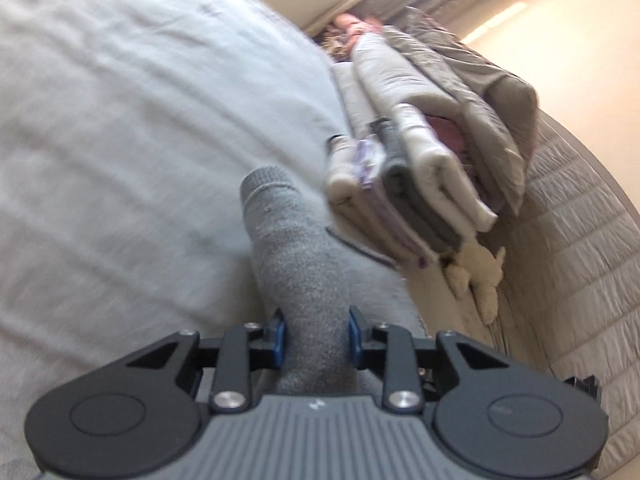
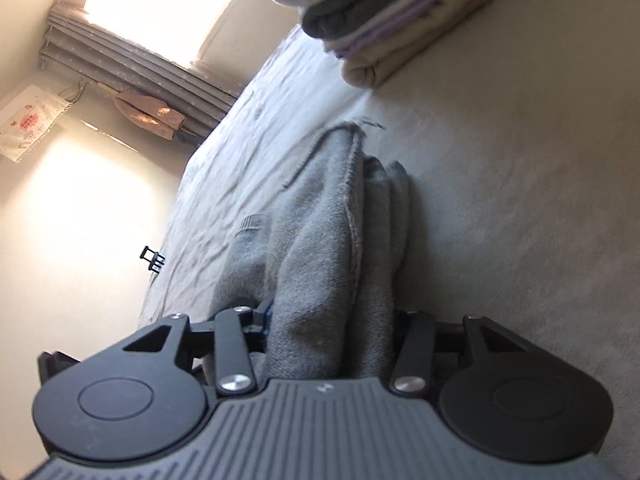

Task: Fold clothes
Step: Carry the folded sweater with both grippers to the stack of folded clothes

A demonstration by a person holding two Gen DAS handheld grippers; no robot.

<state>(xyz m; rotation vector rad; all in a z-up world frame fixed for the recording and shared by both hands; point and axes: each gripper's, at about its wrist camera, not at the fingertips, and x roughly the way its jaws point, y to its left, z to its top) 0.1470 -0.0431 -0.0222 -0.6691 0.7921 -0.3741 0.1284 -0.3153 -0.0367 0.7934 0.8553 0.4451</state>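
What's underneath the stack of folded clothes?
The stack of folded clothes rests directly on the pale bed sheet. Its bottom layer is a cream folded piece. Whatever lies beneath the stack's middle is covered and cannot be seen.

In my left wrist view, the sleeve (image 1: 292, 264) runs up the centre from between the left tongs (image 1: 316, 336), over the bed (image 1: 120, 140). The folded stack (image 1: 408, 184) sits right of centre on the bed. In my right wrist view, bunched garment (image 2: 340, 248) fills the right tongs (image 2: 332, 320); the stack lies upper right.
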